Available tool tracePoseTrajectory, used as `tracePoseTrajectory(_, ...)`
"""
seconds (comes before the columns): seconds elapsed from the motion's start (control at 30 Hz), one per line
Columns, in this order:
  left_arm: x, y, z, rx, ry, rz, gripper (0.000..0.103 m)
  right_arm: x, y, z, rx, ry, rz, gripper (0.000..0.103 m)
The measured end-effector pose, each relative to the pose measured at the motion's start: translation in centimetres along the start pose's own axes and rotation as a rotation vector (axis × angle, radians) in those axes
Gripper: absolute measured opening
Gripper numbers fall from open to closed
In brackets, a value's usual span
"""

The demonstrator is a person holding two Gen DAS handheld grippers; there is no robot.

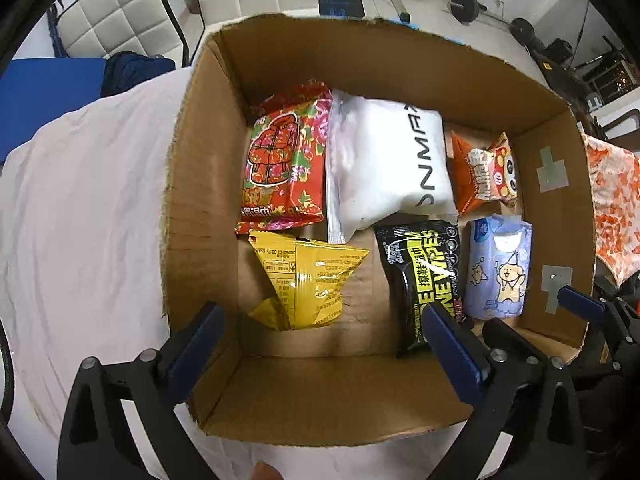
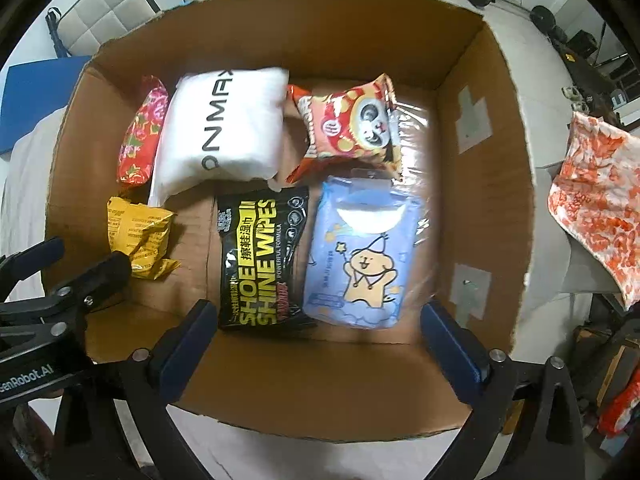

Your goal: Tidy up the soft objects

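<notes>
An open cardboard box (image 1: 352, 412) holds several soft packs: a red floral pack (image 1: 284, 160), a white bag (image 1: 388, 168), an orange panda snack bag (image 1: 486, 174), a yellow packet (image 1: 308, 280), black shoe wipes (image 1: 424, 280) and a blue tissue pack (image 1: 500, 268). My left gripper (image 1: 323, 311) hangs open above the yellow packet and holds nothing. My right gripper (image 2: 318, 308) stands open over the black wipes (image 2: 260, 264) and the blue tissue pack (image 2: 360, 256), also holding nothing. Both point down into the box (image 2: 320, 392).
The box sits on a pale cloth (image 1: 80, 220). An orange-and-white patterned cloth (image 2: 600, 200) lies to the right of the box. Padded white panels and a blue mat (image 1: 48, 92) stand behind; weights (image 1: 464, 6) lie on the floor far back.
</notes>
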State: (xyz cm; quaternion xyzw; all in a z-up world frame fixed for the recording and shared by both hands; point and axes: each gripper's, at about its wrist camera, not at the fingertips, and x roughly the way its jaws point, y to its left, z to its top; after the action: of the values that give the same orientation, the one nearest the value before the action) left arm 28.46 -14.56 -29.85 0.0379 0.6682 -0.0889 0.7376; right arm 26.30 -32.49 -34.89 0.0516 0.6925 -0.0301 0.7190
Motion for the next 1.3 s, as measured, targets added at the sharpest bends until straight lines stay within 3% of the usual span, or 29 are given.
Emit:
tracePoseTrajectory(0.23,-2.3,-0.9,-0.9,-0.008,-0.056,0.012,0.101,-1.3,-1.3,-1.2,0.009,-0.031,-0.003,0.103)
tracePoseTrajectory(0.53,-8.3,-1.2,-3.1,0.013,-0.182,0.037,0.101,-7.8,-1.1,-5.0,0.051,-0.136,0.004,0.103)
tracePoseTrajectory(0.93,-22.6,0.4,-12.1,-0.008,-0.415,0.057,0.101,-22.1,-0.5,-15.2,0.078,-0.369,0.005,0.103)
tracePoseTrajectory(1.3,-28.8,-0.1,-19.5,0.042,-0.472,0.072,0.101,-32.2,1.6,-23.9,0.077,-0.512,0.005,0.103)
